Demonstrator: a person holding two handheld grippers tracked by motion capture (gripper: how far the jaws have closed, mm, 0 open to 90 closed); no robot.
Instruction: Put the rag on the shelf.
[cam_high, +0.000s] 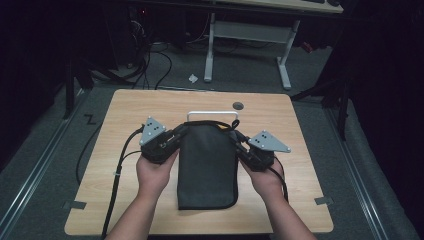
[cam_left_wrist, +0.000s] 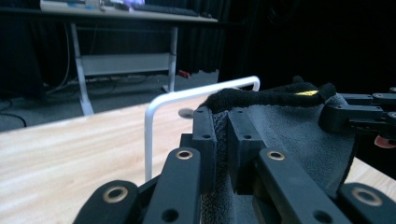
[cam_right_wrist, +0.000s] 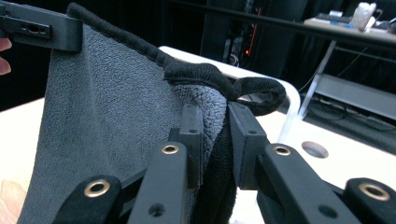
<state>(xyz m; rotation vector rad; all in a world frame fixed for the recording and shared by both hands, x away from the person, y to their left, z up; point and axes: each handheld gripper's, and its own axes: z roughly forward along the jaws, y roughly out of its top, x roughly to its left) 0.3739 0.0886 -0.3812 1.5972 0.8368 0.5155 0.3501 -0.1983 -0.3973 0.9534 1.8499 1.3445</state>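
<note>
A dark grey towel (cam_high: 208, 167) with black edging hangs between my two grippers above the wooden table (cam_high: 130, 107), its lower part trailing toward the front edge. My left gripper (cam_high: 176, 136) is shut on the towel's top left corner (cam_left_wrist: 222, 140), the cloth pinched between its pads. My right gripper (cam_high: 237, 142) is shut on the top right corner (cam_right_wrist: 212, 135), folds of cloth bunched between its pads. Just behind the towel's top edge stands a white bar rack (cam_high: 212, 114), also seen as a white bent rail (cam_left_wrist: 154, 116) and behind the hem (cam_right_wrist: 292, 105).
A round hole (cam_high: 238, 105) sits in the table behind the rack. Black cables (cam_high: 117, 172) trail off the left gripper over the table's left side. A white-legged desk (cam_high: 247, 37) stands beyond the table, with cables on the floor.
</note>
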